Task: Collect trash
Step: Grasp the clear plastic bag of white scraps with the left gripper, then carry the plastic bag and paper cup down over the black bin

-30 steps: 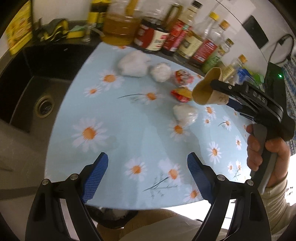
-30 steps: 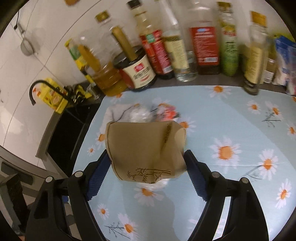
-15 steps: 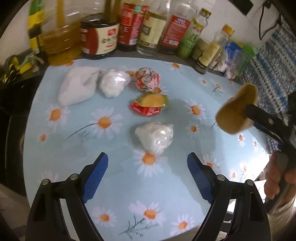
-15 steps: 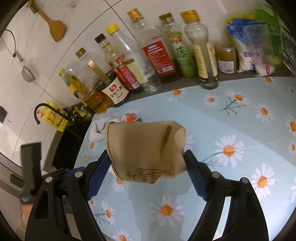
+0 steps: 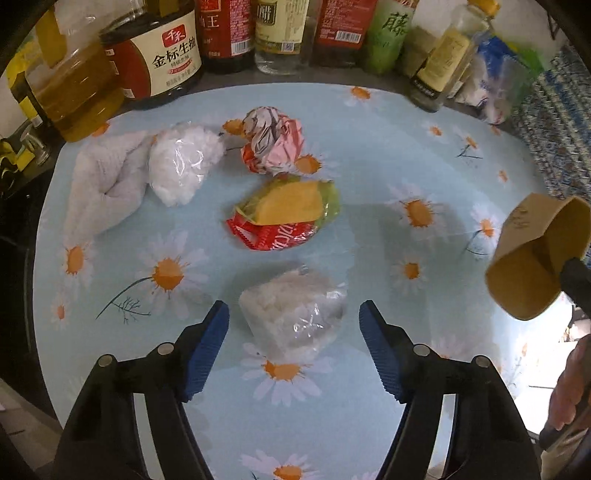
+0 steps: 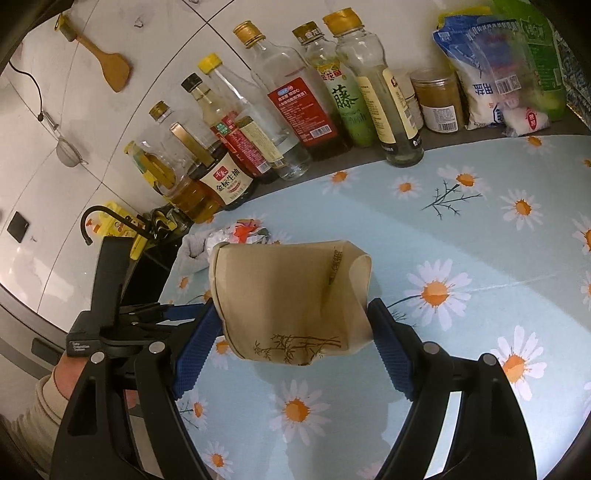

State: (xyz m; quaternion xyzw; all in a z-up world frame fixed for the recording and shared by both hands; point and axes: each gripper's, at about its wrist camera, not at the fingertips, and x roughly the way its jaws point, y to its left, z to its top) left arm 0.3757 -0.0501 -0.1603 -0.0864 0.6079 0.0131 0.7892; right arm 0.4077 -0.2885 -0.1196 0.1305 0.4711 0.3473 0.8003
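Observation:
My right gripper (image 6: 295, 328) is shut on a squashed brown paper cup (image 6: 291, 299), held above the daisy-print table; the cup also shows at the right of the left wrist view (image 5: 535, 258). My left gripper (image 5: 293, 332) is open, its jaws either side of a clear plastic bag of white stuff (image 5: 295, 314) on the table. Beyond lie a red and yellow wrapper (image 5: 284, 218), a crumpled pink and grey paper ball (image 5: 273, 140), a second clear bag (image 5: 181, 166) and a white cloth (image 5: 107, 181).
A row of sauce and oil bottles (image 5: 280, 33) stands along the table's far edge, with bags of goods (image 6: 495, 70) at the right. A dark sink (image 6: 147, 266) lies left of the table (image 5: 388, 155).
My left gripper has moved forward and right over the table, from the near edge to the clear bag, which now sits between its jaws. The right gripper has pulled back right with the cup.

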